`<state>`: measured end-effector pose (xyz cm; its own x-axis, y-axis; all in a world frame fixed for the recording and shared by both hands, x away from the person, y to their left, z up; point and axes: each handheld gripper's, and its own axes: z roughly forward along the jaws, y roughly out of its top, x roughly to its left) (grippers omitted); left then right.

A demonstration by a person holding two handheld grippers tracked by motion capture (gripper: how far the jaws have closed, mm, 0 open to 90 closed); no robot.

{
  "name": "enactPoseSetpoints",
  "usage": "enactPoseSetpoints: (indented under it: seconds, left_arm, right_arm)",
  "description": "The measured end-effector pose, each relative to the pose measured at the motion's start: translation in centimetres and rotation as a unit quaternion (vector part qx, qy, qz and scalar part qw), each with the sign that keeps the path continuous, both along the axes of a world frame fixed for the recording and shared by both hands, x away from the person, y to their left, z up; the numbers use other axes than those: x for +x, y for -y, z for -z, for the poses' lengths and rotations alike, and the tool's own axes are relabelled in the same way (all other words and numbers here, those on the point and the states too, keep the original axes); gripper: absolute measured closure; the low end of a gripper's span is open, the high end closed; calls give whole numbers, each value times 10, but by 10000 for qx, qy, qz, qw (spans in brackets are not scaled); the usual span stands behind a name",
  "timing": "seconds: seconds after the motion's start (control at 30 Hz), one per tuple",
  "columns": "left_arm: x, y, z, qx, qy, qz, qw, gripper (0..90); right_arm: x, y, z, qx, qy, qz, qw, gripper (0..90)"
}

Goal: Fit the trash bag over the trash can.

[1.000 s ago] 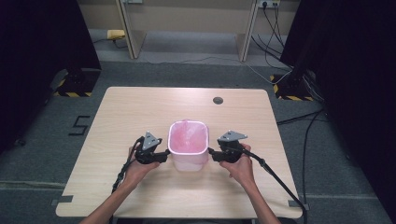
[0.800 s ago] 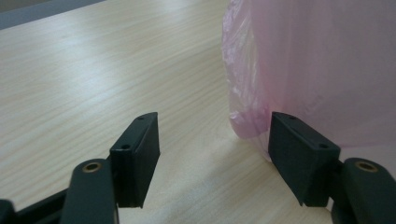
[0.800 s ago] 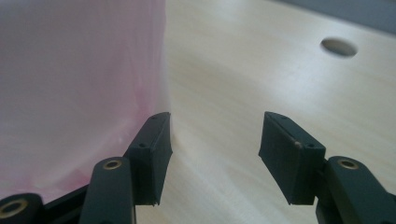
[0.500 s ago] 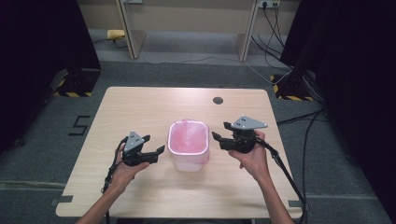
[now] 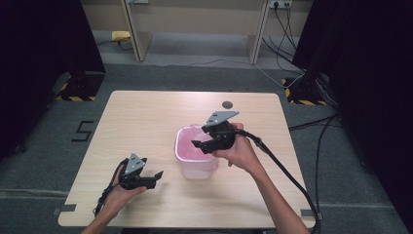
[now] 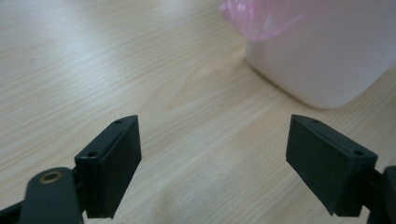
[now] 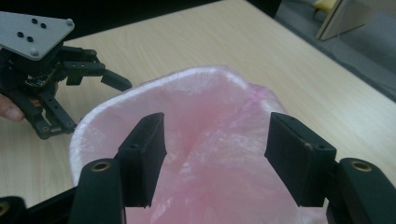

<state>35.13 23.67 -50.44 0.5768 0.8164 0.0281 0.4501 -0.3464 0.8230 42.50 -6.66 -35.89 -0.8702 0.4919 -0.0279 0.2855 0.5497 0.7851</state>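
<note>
The light wood-grain rectangular table (image 5: 146, 122) takes up most of the floor area in the high view, standing on grey carpet. On it, a little toward the person's side of centre, stands the white plastic bin (image 5: 197, 163), upright, lined with a thin translucent pink plastic bag (image 5: 187, 146) whose edge is folded over the rim. In the left gripper view the bin's white wall (image 6: 322, 56) sits at upper right, with a bit of pink film (image 6: 261, 18) hanging over its top edge. In the right gripper view the bag's crumpled interior (image 7: 210, 140) lies directly below the camera, the rim forming a pale arc. The right black hand-held gripper (image 5: 202, 145), topped by a grey three-cornered plate, hangs over the bin's mouth, off the table, tilted down toward the bag; its jaws are spread apart, with nothing between the pads (image 7: 144, 149), and no contact with the film is visible. Its cable trails off toward the right edge of the table. The left black hand-held gripper (image 5: 157, 175) is low over the table near the front left, well apart from the bin and pointing toward it; its jaws have just been opening and now stand wide, bare wood between them. It also appears in the right gripper view (image 7: 114, 81), just beyond the bin's rim. A small dark round disc (image 5: 226, 104) lies on the far part of the tabletop, well apart from everything else.
</note>
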Motion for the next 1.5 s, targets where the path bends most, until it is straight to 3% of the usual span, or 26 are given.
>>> enactPoseSetpoints:
  seconds: [0.13, 0.27, 0.33, 0.53, 0.7, 0.77, 0.9, 1.0, 1.1, 1.17, 1.3, 1.33, 1.5]
  left_arm:
    - [3, 1, 10, 174, -274, 122, 9994, 181]
    - [4, 3, 17, 342, -427, 209, 9983, 182]
    - [5, 2, 18, 274, -495, 178, 9982, 175]
    - [7, 1, 19, 224, -552, 151, 9981, 164]
    - [7, 0, 19, 190, -605, 152, 9979, 163]
    - [7, 0, 19, 185, -610, 158, 9978, 162]
    - [7, 0, 19, 185, -615, 159, 9978, 160]
    - [7, 0, 19, 180, -616, 170, 9978, 159]
    - [7, 1, 19, 175, -618, 173, 9978, 160]
    - [7, 0, 19, 177, -618, 172, 9978, 158]
    - [7, 1, 19, 187, -612, 177, 9978, 159]
    - [7, 1, 19, 181, -618, 175, 9978, 158]
    - [7, 0, 19, 178, -619, 178, 9978, 158]
  right_arm:
    - [10, -15, 7, -375, -356, -56, 9986, 406]
    - [17, -24, 14, -717, -538, 69, 9960, 405]
    - [19, -27, 17, -877, -600, 99, 9943, 405]
    - [24, -34, 23, -1392, -694, 97, 9878, 371]
    - [23, -34, 26, -1626, -647, 100, 9845, 377]
    - [22, -34, 25, -1598, -678, 91, 9848, 370]
    - [16, -31, 13, -1287, -583, 50, 9900, 371]
    - [12, -25, 2, -1140, -522, 46, 9921, 373]
    - [11, -18, -1, -1284, -436, 104, 9907, 373]
    - [12, -16, 0, -1508, -337, 226, 9877, 370]
    - [13, -21, 11, -1573, -583, 124, 9858, 372]
    - [15, -23, 15, -1696, -653, 77, 9833, 369]
    - [17, -24, 15, -1643, -752, 142, 9834, 369]
